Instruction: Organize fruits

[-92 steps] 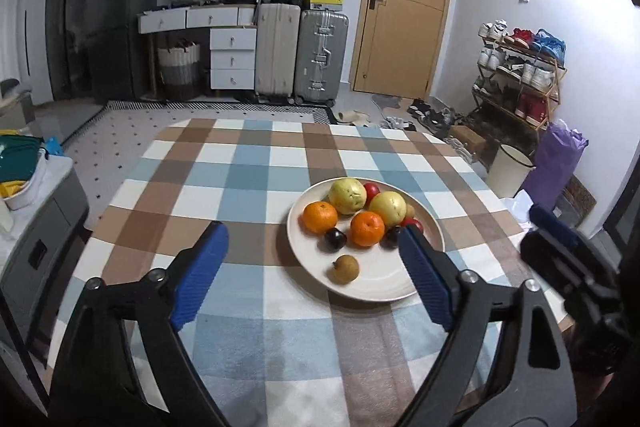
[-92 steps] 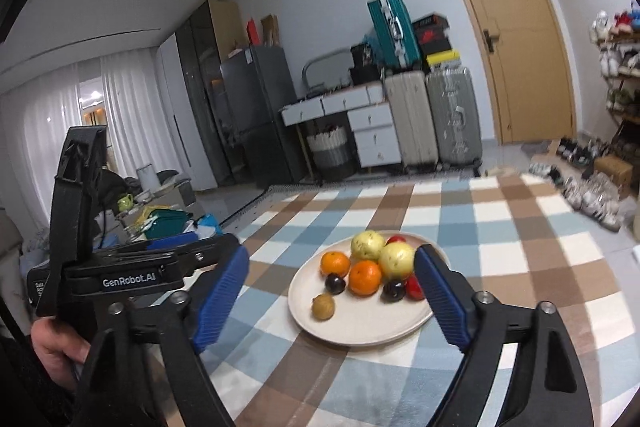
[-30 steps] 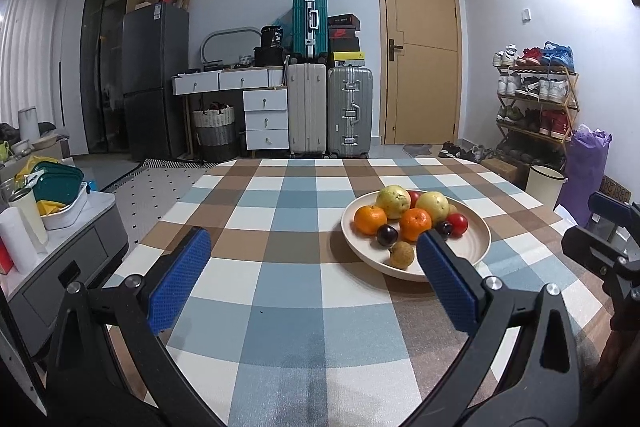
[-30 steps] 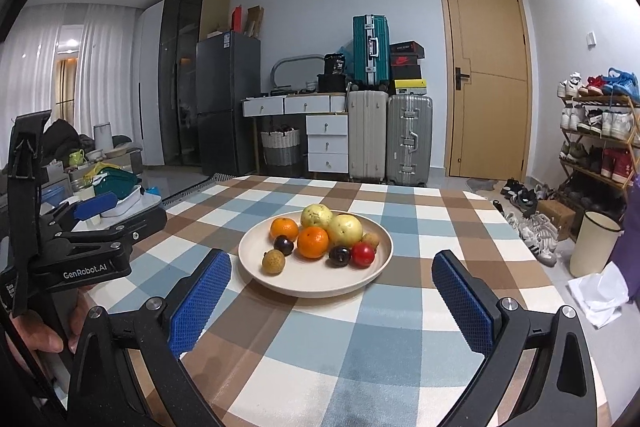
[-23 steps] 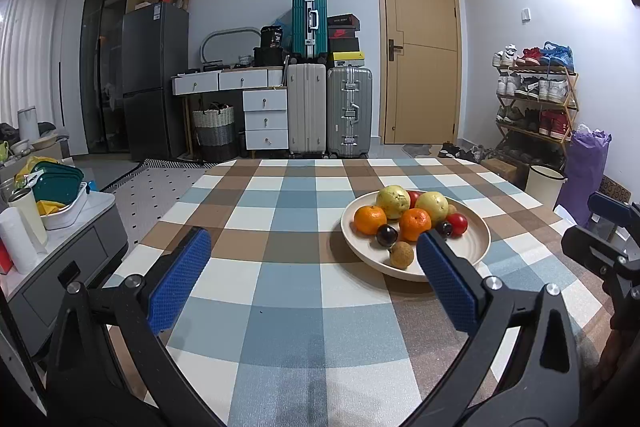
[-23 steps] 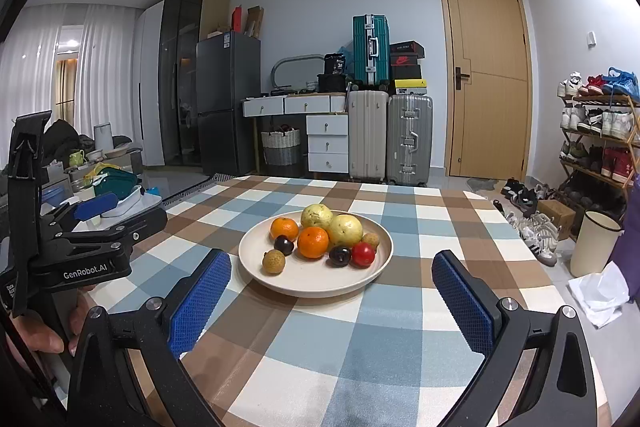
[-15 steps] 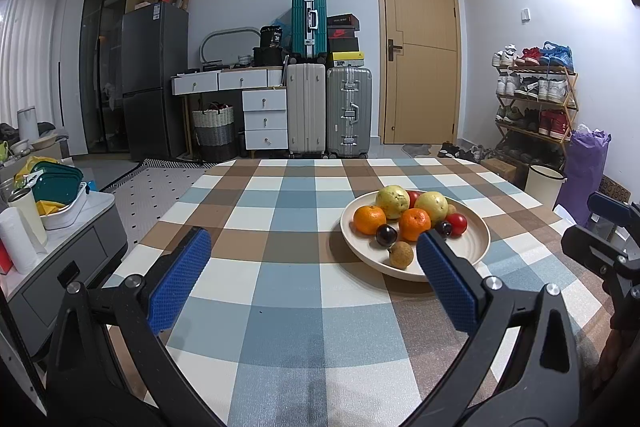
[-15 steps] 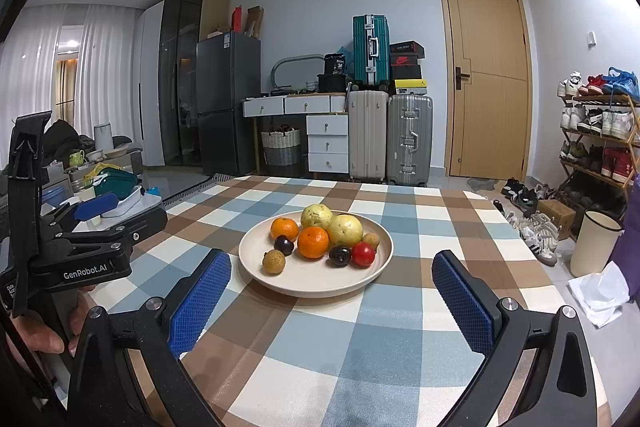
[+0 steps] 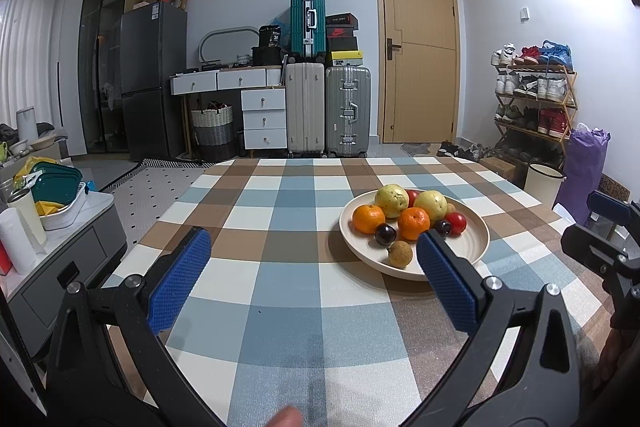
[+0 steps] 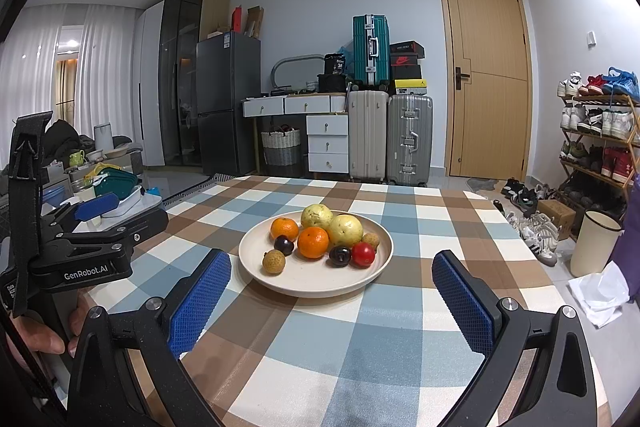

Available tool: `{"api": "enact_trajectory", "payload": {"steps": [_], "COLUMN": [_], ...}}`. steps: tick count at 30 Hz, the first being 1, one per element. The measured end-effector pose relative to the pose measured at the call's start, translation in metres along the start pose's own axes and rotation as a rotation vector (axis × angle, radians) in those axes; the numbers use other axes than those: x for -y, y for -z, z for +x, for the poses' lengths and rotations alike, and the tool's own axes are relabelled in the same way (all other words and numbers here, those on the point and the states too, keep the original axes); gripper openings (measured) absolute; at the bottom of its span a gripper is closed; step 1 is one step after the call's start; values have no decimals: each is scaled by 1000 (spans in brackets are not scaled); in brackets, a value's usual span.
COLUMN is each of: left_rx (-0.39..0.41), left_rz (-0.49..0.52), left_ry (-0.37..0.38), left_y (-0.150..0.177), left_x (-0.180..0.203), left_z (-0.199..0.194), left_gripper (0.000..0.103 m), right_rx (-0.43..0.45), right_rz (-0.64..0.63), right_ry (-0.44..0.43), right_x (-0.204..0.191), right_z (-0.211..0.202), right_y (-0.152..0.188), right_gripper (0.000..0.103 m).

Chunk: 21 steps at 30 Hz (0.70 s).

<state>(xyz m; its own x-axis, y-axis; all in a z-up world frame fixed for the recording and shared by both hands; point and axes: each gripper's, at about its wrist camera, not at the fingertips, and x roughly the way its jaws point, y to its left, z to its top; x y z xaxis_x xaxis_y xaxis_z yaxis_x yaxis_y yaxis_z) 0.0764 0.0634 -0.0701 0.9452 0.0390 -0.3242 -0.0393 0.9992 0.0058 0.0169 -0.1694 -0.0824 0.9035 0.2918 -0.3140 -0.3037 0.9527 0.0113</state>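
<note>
While both claws gape empty, a cream plate (image 10: 384,239) heaped with oranges, guavas, dark plums.

red fruit (image 9: 412,195): mostly behind guavas | plate (image 9: 476,247) near rim: behind left pad

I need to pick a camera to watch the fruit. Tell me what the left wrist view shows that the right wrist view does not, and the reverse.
Only the left wrist view shows the purple bag past the table's right side, and the right gripper from the side.

Only the right wrist view shows the white curtains, the crumpled white bag on the floor, and the left gripper with a hand under it.

Both show the cream plate of fruit on the checked tablecloth, the suitcases, the door and the shoe rack.
</note>
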Motion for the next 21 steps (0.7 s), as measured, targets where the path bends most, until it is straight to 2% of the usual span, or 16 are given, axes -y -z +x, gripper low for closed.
{"api": "enact_trajectory", "payload": {"steps": [21], "left_rx": [1], "left_rz": [2], "left_ry": [6], "left_y": [0], "left_x": [4], "left_z": [-2], "left_gripper": [103], "right_rx": [0], "right_rz": [1], "right_ry": [0], "right_x": [1], "right_z": [0], "right_y": [0], "right_gripper": [103]}}
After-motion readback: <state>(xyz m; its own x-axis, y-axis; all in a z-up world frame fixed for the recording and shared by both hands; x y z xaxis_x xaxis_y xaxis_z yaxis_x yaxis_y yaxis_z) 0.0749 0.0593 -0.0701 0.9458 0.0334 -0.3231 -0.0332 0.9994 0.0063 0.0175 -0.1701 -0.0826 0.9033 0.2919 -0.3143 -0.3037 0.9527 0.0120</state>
